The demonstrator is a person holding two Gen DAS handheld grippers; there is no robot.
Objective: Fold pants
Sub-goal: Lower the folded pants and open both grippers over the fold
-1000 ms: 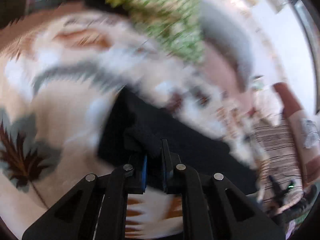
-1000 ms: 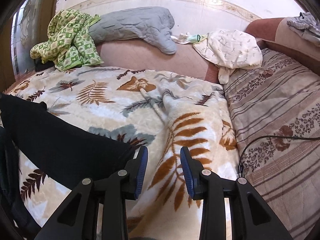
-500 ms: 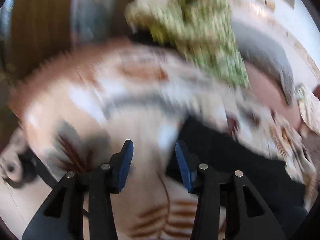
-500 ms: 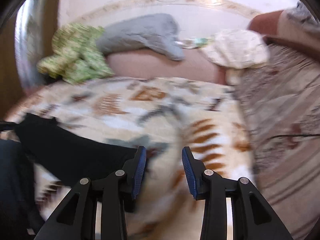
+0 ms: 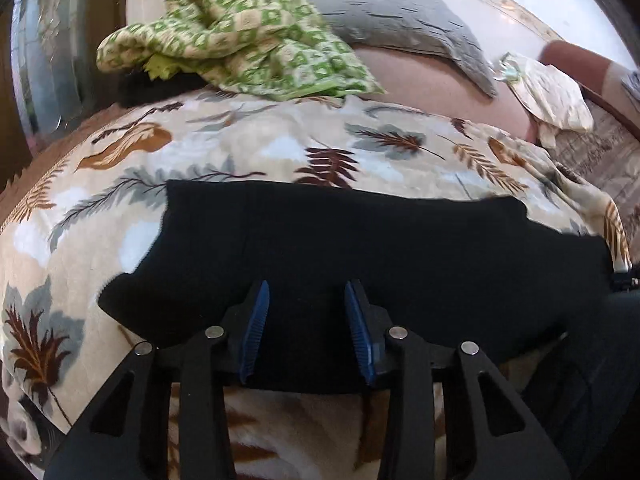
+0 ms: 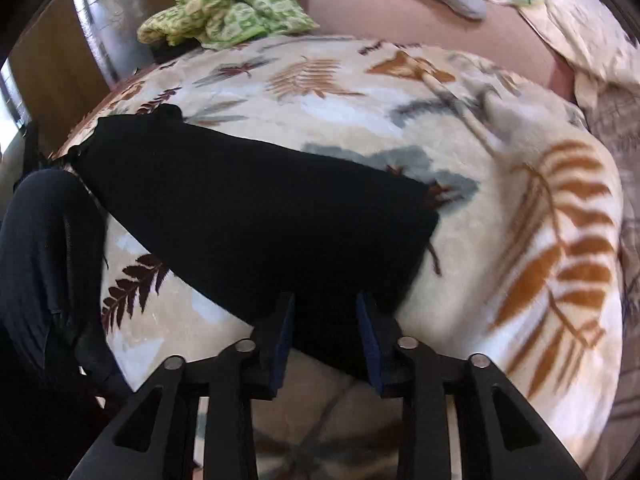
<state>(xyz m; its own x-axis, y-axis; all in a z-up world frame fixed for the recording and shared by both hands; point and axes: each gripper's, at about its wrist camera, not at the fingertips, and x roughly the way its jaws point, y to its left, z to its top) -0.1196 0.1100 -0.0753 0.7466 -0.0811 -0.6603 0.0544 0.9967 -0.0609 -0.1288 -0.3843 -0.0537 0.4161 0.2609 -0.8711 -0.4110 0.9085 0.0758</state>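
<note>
1. One second ago the left gripper [image 5: 306, 328] was pressed together on a fold of the black pants [image 5: 360, 264]; half a second ago its blue pads were already apart, and now they are apart too, with no cloth between them being squeezed.
2. The left wrist view was blurred in both earlier pictures; now it is sharp, and the pants fill the width of it.
3. The right gripper [image 6: 325, 340] has its pads apart, the same as in both earlier pictures. Before, its pads stood over the leaf-pattern blanket [image 6: 520, 240] beside the end of the pants; now they stand over the black cloth itself.
4. The pants lie flat on the blanket [image 5: 120, 208] on the bed, as a long dark band.
5. In the left wrist view the near edge of the pants passes behind both pads of the left gripper, and the cloth shows in the gap between them.
6. In the right wrist view the narrow end of the pants [image 6: 260, 220] reaches down between the pads of the right gripper, and the rest runs away to the upper left.
7. A green checked cloth [image 5: 240, 28] and a grey pillow [image 5: 400, 20] lie at the far side of the bed, well apart from the pants.
</note>
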